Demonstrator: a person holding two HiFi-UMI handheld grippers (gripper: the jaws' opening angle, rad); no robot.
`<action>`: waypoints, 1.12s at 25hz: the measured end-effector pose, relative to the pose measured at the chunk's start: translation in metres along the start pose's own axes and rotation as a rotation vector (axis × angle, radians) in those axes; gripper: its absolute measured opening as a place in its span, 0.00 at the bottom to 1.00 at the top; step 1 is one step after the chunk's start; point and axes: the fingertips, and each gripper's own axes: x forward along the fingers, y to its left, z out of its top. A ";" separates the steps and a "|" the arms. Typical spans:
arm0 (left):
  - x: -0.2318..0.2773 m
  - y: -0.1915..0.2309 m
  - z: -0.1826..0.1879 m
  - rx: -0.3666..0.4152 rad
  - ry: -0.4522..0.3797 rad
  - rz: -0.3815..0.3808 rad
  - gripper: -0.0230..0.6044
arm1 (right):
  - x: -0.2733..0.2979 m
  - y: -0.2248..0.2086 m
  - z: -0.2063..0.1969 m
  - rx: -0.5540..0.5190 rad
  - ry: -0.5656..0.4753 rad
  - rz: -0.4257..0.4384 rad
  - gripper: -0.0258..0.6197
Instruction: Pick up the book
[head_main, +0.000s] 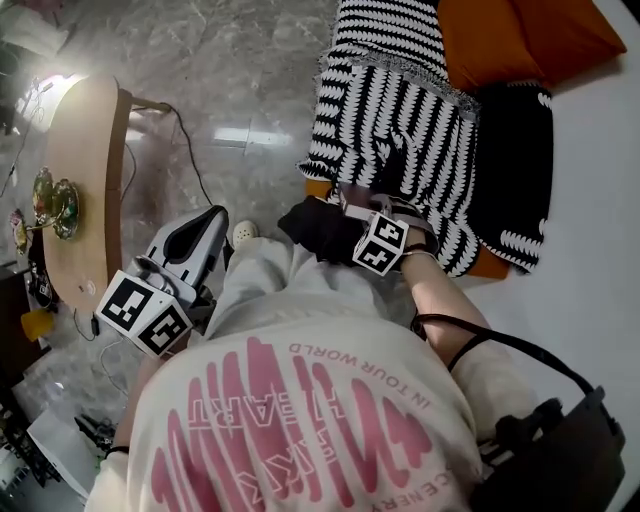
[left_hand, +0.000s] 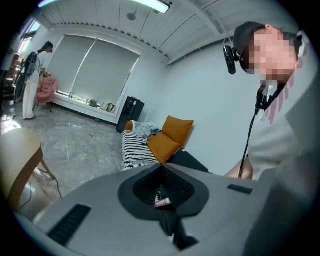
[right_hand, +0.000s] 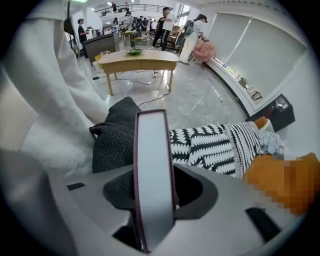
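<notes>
The book (right_hand: 152, 150), page edge toward the camera, stands pinched in the right gripper (right_hand: 154, 195) over a black-and-white patterned blanket (right_hand: 220, 145); the left gripper (left_hand: 161, 200) is pressed together.

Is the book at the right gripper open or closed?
Closed: in the right gripper view the book shows its page edge as one unbroken pale band between two dark covers, upright between the jaws.

The grey veined stone floor (head_main: 250, 90) carries an oval light-wood table (head_main: 85, 170), with a black cable (head_main: 190, 150) trailing beside it. Plain white walls (left_hand: 210, 95) meet a white panelled ceiling (left_hand: 100, 20) fitted with a lit strip lamp (left_hand: 152, 4). A wide window with lowered white roller blinds (left_hand: 92, 70) spans the far wall. A black cabinet (left_hand: 131, 109) stands just beside it.
</notes>
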 end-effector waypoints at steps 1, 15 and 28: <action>0.001 0.000 -0.001 0.001 0.004 -0.003 0.05 | -0.001 -0.003 -0.001 0.023 -0.005 -0.005 0.30; 0.035 -0.012 0.002 0.059 -0.016 -0.112 0.05 | -0.056 -0.036 -0.004 0.383 -0.168 -0.086 0.29; 0.050 -0.031 0.023 0.152 -0.072 -0.329 0.05 | -0.187 -0.043 -0.004 1.144 -0.699 -0.075 0.29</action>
